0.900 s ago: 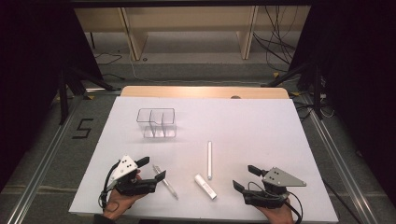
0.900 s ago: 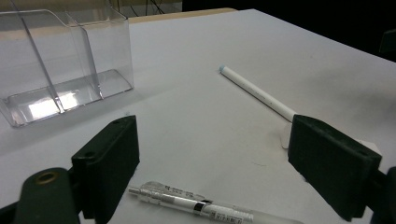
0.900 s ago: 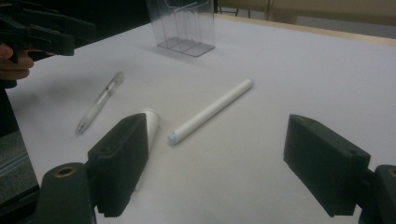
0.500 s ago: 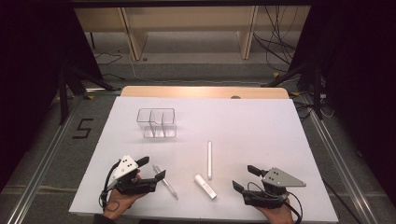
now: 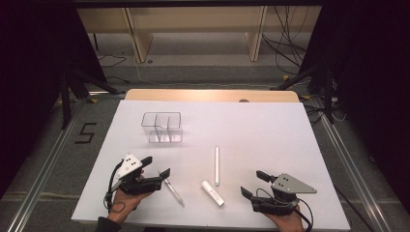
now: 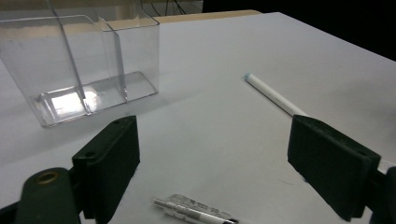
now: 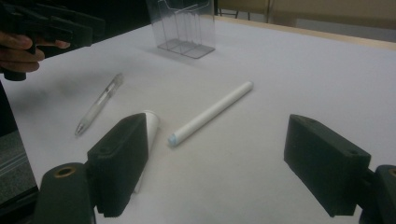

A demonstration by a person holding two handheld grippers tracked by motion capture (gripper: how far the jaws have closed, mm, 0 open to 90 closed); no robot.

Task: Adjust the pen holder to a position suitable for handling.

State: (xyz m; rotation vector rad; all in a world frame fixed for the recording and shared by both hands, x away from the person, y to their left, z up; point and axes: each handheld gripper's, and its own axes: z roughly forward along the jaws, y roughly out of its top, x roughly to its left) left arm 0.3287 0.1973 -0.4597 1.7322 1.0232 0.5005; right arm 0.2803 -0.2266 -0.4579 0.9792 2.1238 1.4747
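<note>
Both tongs stand apart, holding nothing. The pen point(image 5: 173, 192) lies just ahead of the left tongs point(image 5: 158, 166); being thin and round, it could roll from closing jaws.

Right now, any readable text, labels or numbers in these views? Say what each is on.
"5": black mark on the grey floor left of the table.
Clear pen: faint marks on its barrel in the left gripper view, too small to read.
White marker, short white tube, clear organiser: no text visible.
</note>
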